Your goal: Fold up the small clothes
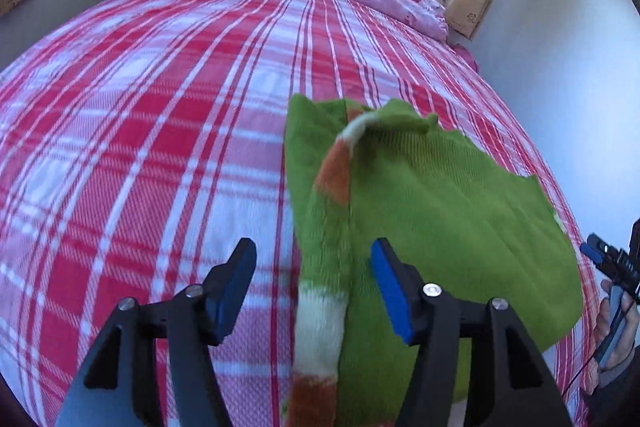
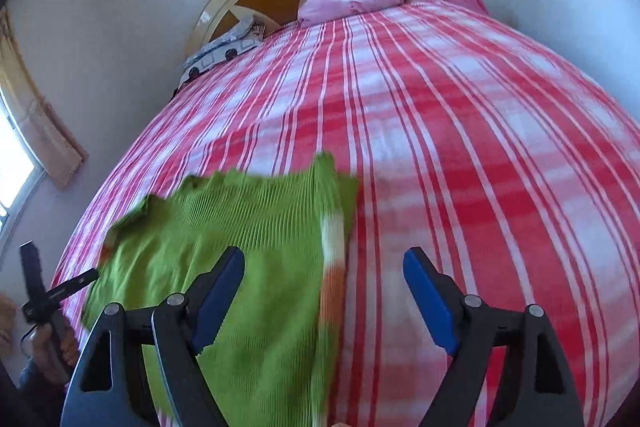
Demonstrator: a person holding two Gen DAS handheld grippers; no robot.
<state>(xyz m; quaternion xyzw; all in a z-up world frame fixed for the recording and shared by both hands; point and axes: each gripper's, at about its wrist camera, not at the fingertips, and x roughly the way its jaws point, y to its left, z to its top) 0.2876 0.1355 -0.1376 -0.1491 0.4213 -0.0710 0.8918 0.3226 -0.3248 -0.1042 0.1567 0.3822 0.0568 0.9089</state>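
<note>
A small green knitted sweater [image 1: 440, 207] with orange and white striped sleeves lies flat on the bed with the red and white checked sheet [image 1: 140, 147], in the lower middle of both views. Both sleeves look folded in over the body, so I think part of the folding is done. Folding the body is probably what is left. The left hand-held gripper [image 1: 314, 287] and the right hand-held gripper [image 2: 324, 295] are both spread wide, pinching nothing.
</note>
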